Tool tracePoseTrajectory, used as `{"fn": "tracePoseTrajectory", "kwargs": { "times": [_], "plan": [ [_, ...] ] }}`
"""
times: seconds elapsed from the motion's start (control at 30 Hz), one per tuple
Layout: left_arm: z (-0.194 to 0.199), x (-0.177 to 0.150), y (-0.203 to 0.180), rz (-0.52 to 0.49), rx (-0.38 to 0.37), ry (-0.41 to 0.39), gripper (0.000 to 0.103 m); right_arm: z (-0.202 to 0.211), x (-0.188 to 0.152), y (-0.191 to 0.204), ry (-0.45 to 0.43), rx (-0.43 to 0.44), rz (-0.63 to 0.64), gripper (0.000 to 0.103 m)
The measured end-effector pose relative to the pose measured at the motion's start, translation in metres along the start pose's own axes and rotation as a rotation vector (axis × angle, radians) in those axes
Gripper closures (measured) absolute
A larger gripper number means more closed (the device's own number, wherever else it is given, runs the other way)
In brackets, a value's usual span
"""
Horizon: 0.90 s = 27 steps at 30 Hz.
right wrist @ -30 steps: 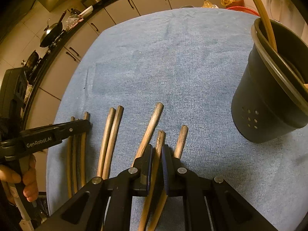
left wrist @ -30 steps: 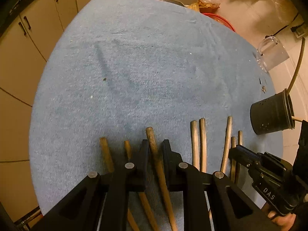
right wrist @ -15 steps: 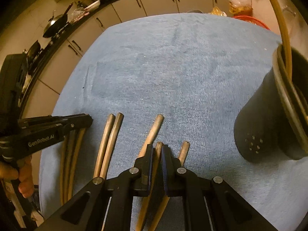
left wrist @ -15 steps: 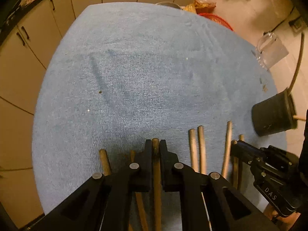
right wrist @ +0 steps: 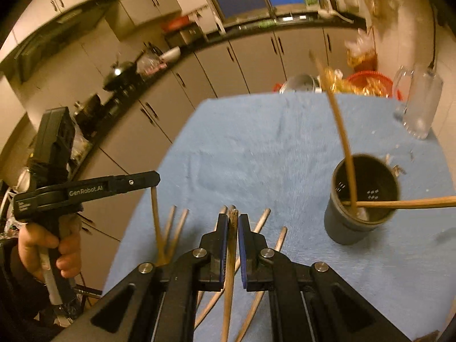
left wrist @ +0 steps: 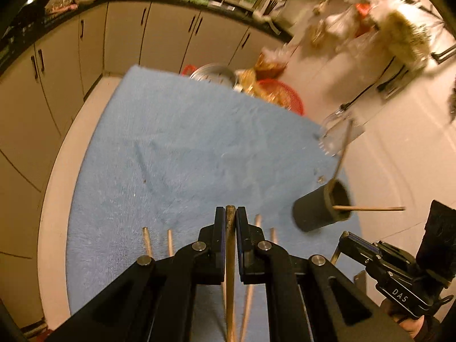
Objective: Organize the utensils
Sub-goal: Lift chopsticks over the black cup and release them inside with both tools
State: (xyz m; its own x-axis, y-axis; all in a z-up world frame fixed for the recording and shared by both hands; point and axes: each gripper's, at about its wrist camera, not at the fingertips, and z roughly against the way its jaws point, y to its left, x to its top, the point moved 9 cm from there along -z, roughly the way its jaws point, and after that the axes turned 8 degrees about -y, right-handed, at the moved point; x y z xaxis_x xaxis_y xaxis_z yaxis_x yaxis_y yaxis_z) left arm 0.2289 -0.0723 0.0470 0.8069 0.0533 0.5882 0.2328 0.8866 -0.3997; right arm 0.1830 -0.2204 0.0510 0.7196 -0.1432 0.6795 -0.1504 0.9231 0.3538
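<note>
Blue tabletop (left wrist: 176,154) lies ahead; both jaws pinch one light, stiff stick (left wrist: 230,245) each near its end, cup (right wrist: 362,199) ahead-right.

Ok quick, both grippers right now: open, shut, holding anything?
Left gripper: shut on a wooden stick.
Right gripper: shut on another wooden stick.

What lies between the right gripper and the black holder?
In the right wrist view, only bare blue cloth separates the right gripper from the black holder.
</note>
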Motion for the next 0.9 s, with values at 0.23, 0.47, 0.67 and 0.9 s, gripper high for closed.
{"fn": "tracePoseTrajectory", "kwargs": {
  "times": [0.23, 0.47, 0.67, 0.9],
  "plan": [
    [0.028, 0.004, -0.027, -0.056, -0.038, -0.077, 0.096, 0.055, 0.012, 0.005, -0.081, 0.007, 0.002, 0.095],
    [0.042, 0.019, -0.052, -0.097, -0.071, -0.122, 0.096, 0.097, 0.023, 0.006, -0.154, -0.004, -0.007, 0.095],
    [0.049, 0.039, -0.071, -0.136, -0.079, -0.163, 0.096, 0.119, 0.045, -0.002, -0.218, -0.031, -0.008, 0.095],
    [0.054, 0.066, -0.095, -0.167, -0.099, -0.212, 0.096, 0.147, 0.079, -0.009, -0.304, -0.079, -0.002, 0.095]
  ]
}}
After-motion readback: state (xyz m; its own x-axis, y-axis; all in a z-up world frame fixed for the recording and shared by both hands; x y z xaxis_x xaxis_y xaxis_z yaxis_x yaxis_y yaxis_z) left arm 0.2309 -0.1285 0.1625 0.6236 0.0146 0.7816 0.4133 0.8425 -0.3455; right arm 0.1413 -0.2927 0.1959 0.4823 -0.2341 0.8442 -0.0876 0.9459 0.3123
